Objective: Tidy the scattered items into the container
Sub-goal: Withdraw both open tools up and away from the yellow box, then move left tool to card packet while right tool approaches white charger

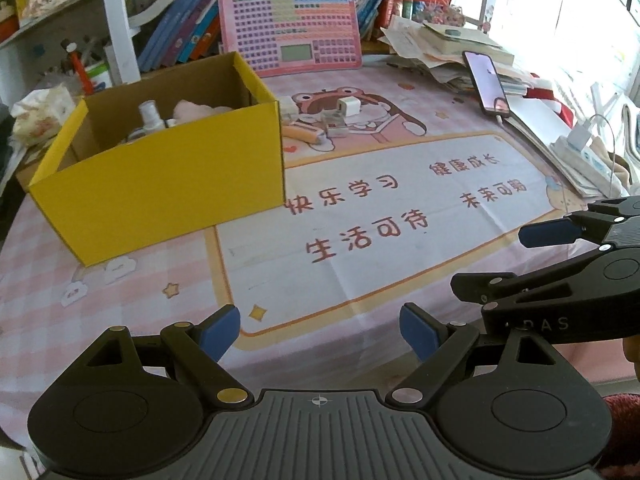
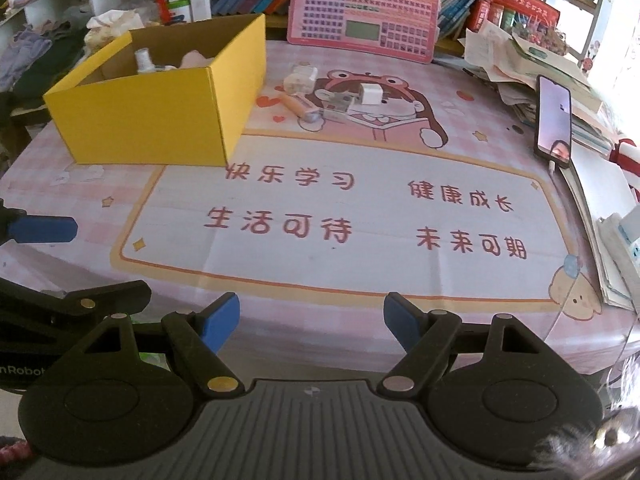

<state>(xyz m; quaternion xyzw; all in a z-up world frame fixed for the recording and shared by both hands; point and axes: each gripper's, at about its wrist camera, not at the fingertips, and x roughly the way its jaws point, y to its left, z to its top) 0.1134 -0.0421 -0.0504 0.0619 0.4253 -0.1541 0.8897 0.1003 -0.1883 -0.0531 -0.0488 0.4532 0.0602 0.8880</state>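
A yellow cardboard box [image 1: 168, 176] [image 2: 160, 116] stands at the left of the table. Inside it are a small white bottle [image 1: 149, 118] [image 2: 143, 60] and something pale pink [image 1: 192, 112]. Beside the box's right side lie scattered items: a white charger cube [image 2: 370, 94] [image 1: 347, 106], an orange-handled tool [image 2: 298, 108] [image 1: 300, 133], a white packet [image 2: 301, 79] and a small grey block [image 2: 339, 104]. My left gripper [image 1: 320, 334] is open and empty near the front table edge. My right gripper [image 2: 312, 326] is open and empty beside it, also far from the items.
A pink keyboard toy [image 2: 364, 12] leans against books at the back. A phone [image 2: 554, 120] rests on stacked papers [image 2: 532, 68] at the right. A power strip [image 1: 588, 156] sits at the far right. Tissues [image 1: 40, 112] lie left of the box.
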